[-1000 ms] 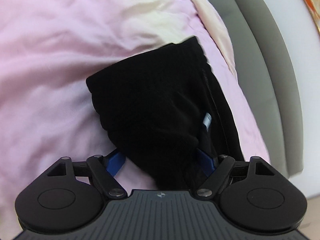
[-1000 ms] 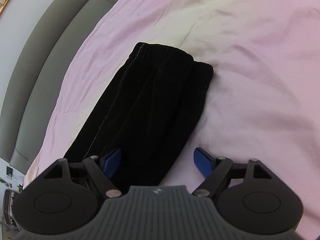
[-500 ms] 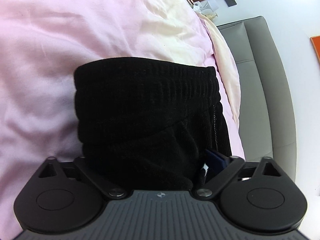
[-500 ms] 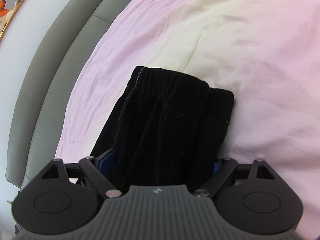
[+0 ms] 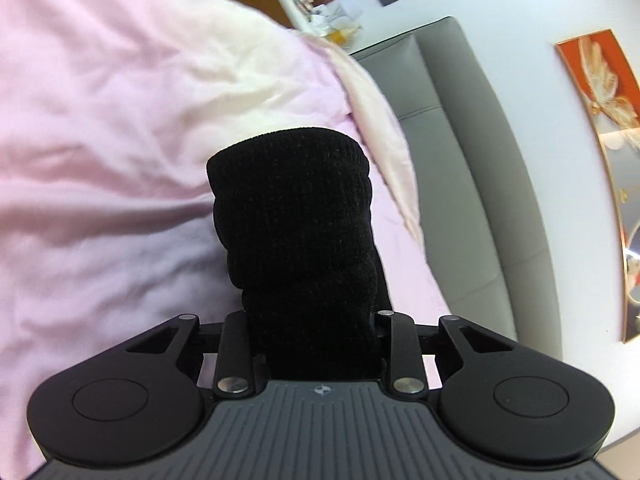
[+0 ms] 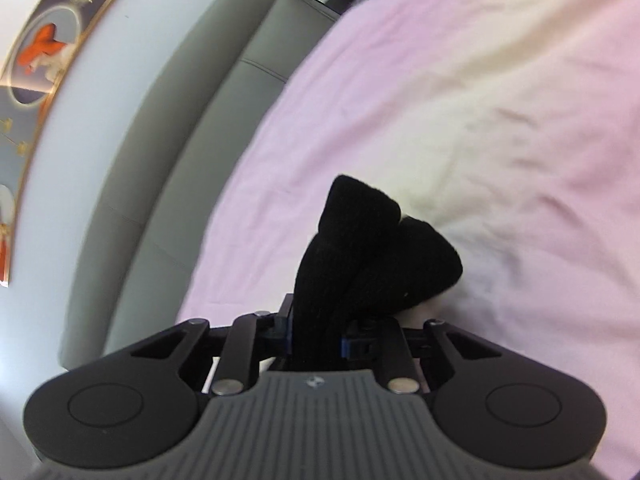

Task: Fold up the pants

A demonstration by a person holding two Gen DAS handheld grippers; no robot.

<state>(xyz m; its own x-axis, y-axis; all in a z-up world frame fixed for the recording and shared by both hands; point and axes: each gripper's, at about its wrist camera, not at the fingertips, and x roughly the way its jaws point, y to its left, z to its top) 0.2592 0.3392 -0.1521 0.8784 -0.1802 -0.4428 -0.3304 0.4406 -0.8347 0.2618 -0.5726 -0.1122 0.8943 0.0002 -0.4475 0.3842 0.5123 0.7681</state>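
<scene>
- Both your tongs, left point(image 5: 316, 344) and right point(image 6: 316, 340), are closing on the pants point(image 5: 296, 232), cloth bunched between them.
- Pants stick straight out ahead over the bed point(image 5: 100, 140).

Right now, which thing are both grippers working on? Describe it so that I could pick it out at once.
Start at the pink bedspread that fills most of both views, beside the grey headboard. The pants are the bunched black ribbed cloth rising between the jaws of the left gripper and the right gripper, both closing on it. Nothing else on the bed is dark.
</scene>
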